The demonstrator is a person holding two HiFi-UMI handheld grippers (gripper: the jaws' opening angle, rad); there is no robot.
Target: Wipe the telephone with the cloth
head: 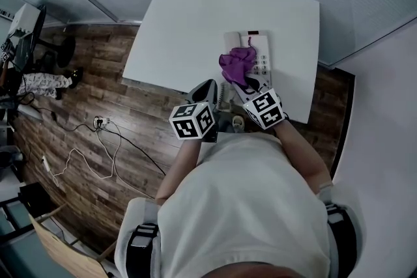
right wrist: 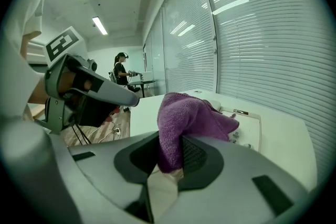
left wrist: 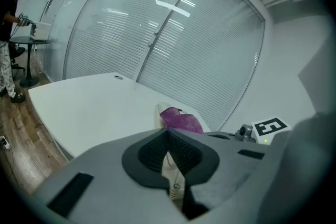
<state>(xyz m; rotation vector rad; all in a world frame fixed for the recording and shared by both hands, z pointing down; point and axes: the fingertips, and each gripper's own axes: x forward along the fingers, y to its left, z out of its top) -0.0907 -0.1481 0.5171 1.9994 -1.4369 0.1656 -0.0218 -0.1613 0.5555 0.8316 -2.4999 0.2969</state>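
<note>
Left gripper (left wrist: 168, 153) has jaws pressed together with nothing in them, at the near table edge just left of the phone; right gripper (right wrist: 169, 157) is clamped tight on a fold of the purple cloth (right wrist: 191, 115). Cloth bunches up out of those jaws and rests on the handset side of the white telephone (head: 262, 56), keypad showing beside it. Phone sits on the right part of the white table (head: 182, 29), toward the person's edge, with a blinds-covered glass wall (left wrist: 173, 44) beyond.
</note>
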